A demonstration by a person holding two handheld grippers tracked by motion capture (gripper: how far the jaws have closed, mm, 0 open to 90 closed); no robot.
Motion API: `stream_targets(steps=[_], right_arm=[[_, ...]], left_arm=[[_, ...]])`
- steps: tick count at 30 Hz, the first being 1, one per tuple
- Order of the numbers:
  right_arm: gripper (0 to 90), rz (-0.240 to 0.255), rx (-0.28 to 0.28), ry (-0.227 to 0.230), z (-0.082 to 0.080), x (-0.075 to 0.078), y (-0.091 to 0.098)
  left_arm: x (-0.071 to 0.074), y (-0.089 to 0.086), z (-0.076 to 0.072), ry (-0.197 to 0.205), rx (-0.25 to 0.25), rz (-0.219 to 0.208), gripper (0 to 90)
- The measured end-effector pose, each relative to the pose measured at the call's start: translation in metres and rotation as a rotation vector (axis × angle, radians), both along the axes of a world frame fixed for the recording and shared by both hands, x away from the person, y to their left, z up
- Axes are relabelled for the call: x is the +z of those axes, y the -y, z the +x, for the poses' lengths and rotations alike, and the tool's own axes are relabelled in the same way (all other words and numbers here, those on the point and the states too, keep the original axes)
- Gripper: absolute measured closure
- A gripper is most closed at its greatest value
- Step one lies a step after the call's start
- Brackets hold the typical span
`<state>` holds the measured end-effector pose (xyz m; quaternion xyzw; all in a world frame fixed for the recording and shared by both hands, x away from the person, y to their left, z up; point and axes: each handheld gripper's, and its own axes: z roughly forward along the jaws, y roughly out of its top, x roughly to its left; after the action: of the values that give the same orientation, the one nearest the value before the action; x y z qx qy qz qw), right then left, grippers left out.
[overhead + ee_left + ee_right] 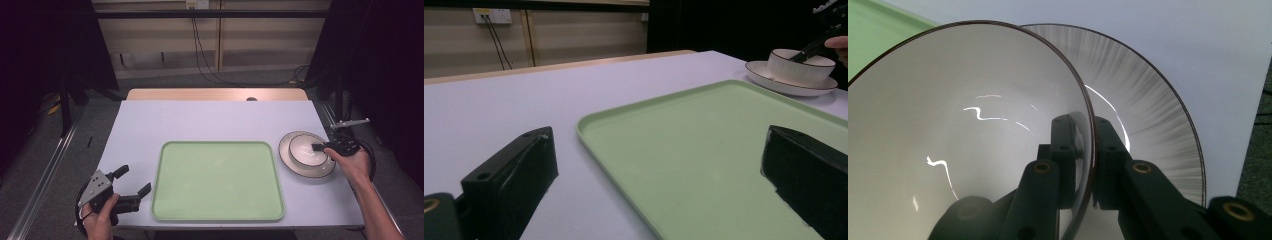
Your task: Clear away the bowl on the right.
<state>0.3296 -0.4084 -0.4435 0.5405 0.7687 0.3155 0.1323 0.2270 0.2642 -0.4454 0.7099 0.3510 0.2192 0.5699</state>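
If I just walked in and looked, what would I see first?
Probably the big green tray in the middle of the pale table. Next, at the table's right side, a white bowl sitting on a plate, with the right gripper pinching the bowl's rim. The left gripper waits open by the tray's left edge.

Wall (260, 35): pale panels, socket (196, 4) fitted, cables (205, 55) hung.
Floor (35, 165): grey.
Table (210, 117): white top.
Sides: dark.

- The bowl (963, 125) runs off the right gripper view's left and bottom edges.
- It hides most of the plate (1148, 105) there.
- The tray (704, 165) is cut off below.
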Motion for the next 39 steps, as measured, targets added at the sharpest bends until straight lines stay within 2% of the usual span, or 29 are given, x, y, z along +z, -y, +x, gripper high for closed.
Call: stream_targets(steps=[15,31,33,39], right_arm=[[82.8,0.037,-0.017,0.001,0.0003,0.0015,0.0003],[82.3,0.055,-0.033,0.035,-0.0023,0.0064,0.003],[82.2,0.074,-0.036,0.036,-0.002,0.0051,0.0044],[81.9,0.081,-0.037,0.051,-0.0024,0.0079,0.0044]], left_arm=[[-0.0003,0.0005,0.0001,-0.002,0.001,-0.002,1.6],[0.0,0.0012,0.0002,0.0,0.002,0.002,1.6],[0.0001,0.0017,0.0001,-0.002,-0.002,0.007,1.6],[-0.0001,-0.0001,-0.0007,-0.002,0.009,-0.001,1.4]])
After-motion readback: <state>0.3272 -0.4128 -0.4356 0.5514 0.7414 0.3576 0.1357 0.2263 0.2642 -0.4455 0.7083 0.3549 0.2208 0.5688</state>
